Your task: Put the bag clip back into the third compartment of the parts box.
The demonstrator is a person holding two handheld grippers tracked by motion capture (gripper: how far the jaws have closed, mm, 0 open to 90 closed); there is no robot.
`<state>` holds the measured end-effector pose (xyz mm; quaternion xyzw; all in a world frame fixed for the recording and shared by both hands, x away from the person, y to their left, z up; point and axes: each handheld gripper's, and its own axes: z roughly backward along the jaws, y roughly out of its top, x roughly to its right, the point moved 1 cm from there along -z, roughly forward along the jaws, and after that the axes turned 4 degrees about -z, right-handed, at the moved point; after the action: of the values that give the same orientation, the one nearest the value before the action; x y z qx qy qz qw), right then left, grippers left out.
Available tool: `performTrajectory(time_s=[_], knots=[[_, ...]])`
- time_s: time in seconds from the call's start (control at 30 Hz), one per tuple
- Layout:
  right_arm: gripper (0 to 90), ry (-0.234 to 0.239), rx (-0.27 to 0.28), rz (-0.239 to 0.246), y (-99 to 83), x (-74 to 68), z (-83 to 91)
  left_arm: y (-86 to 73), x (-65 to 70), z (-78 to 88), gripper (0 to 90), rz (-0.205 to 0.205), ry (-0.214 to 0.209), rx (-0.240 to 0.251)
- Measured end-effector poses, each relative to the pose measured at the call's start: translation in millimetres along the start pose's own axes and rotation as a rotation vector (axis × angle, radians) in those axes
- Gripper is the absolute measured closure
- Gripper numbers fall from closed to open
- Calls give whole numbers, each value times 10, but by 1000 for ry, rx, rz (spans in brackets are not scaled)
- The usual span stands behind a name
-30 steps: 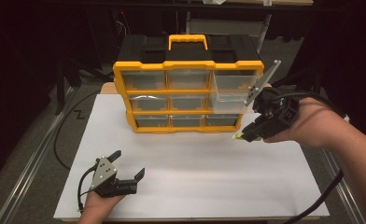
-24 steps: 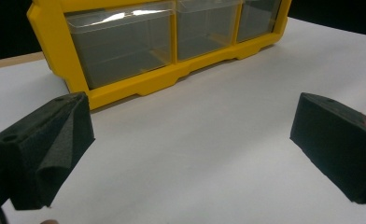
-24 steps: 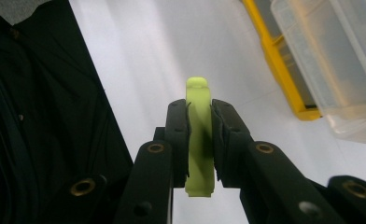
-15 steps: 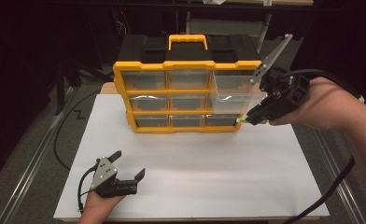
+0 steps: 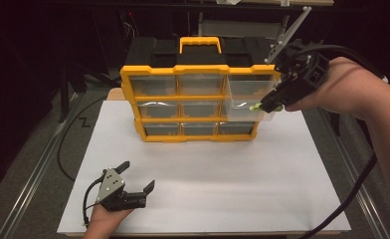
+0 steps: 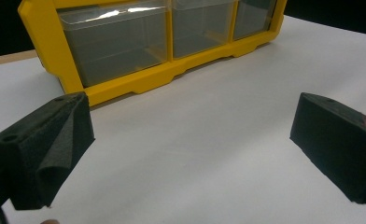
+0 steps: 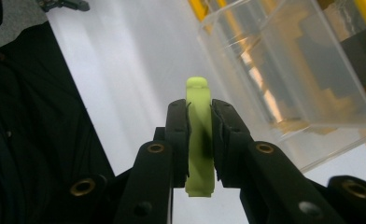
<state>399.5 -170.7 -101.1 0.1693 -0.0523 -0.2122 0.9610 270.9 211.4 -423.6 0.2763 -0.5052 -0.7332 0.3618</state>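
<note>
High view first, from the near edge: the left gripper (image 5: 133, 185) rests on the white sheet (image 5: 208, 189) that covers the table, close to the person's side, with a hand (image 5: 103, 219) coming in from the bottom behind it. Its jaws stand wide apart and nothing lies between them; in the left gripper view the two black pads (image 6: 45, 149) frame bare white sheet, with the lower corner of the yellow organizer (image 6: 125, 88) beyond them.

Farther back on the sheet stands the yellow organizer (image 5: 126, 99), upright, with three rows of clear drawers and a black carrying handle section on top. The clear drawer (image 5: 247, 99) at its right side is pulled forward out of the frame.

At that drawer's front right corner the right gripper (image 5: 270, 103) is held in the air above the sheet, its cable (image 5: 352, 199) trailing down to the near right. Its jaws are pinched tight on a small lime-green piece (image 5: 255, 106). In the right gripper view the lime-green piece (image 7: 199, 135) stands clamped between the pads (image 7: 177, 140), its rounded end poking out past the fingertips, just beside the open clear drawer (image 7: 284, 79) and apart from it.
</note>
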Motion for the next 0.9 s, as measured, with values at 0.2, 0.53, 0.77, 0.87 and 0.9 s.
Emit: performTrajectory(time_s=[0.2, 0.53, 0.77, 0.87, 0.9], knots=[[791, -8, 7, -13, 119, 110, -68, -3, -2, 0, 7, 1, -2, 1], [791, -29, 18, -27, 283, 250, -80, -6, -11, 4, 8, 3, -6, -3], [791, -55, 15, -34, 372, 339, -137, -11, -8, -11, 7, 2, -4, -4], [791, -65, 5, -36, 390, 384, -170, -11, -3, -10, 7, 0, -7, -4], [791, -64, 4, -39, 393, 394, -175, -11, -4, -6, 7, 1, -8, -6]])
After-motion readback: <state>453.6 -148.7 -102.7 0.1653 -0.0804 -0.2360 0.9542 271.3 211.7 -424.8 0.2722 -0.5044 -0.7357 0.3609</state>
